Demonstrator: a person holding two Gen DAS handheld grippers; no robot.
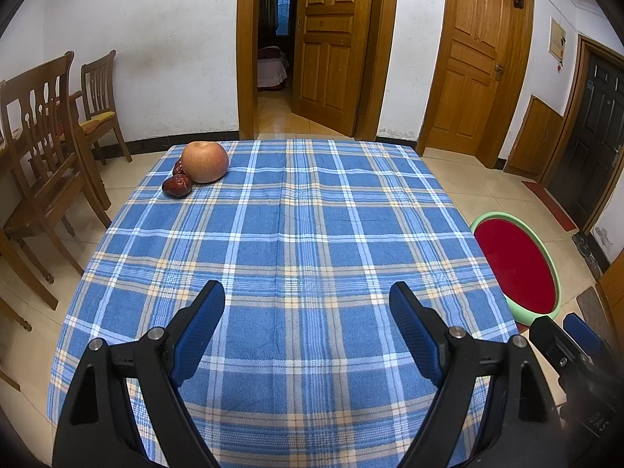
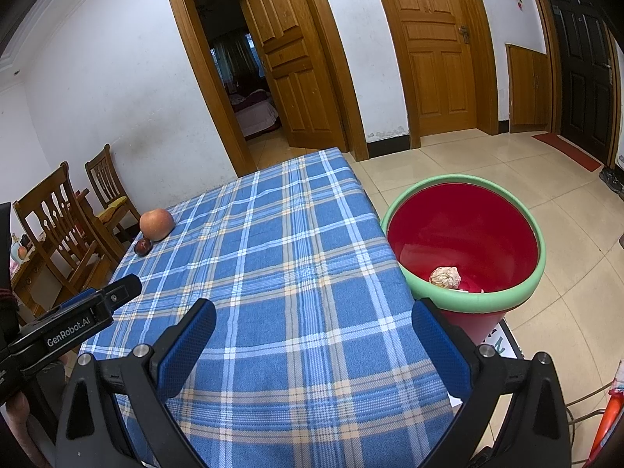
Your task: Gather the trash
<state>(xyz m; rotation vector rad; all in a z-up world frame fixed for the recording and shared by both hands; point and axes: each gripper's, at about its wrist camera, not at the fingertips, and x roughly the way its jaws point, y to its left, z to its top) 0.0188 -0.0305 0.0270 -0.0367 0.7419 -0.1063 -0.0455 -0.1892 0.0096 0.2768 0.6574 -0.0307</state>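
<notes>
a: red bin [image 2: 464,234] contents?
b: crumpled wad [image 2: 445,277] lay inside, beside the table [image 2: 273,273].
a: jaws?
b: left gripper [image 1: 307,304] and right gripper [image 2: 314,323] stood spread, empty.

An apple [image 1: 205,162] sits at the desk's [image 1: 312,234] far left corner, dates [image 1: 177,186] touching it; right of the desk, a bucket [image 2: 530,288] holds a paper wad [image 2: 445,277].

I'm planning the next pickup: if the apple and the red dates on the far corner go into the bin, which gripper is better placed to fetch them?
Probably the left gripper: open, empty, on the apple's side. The right gripper sits beside the bin.
</notes>
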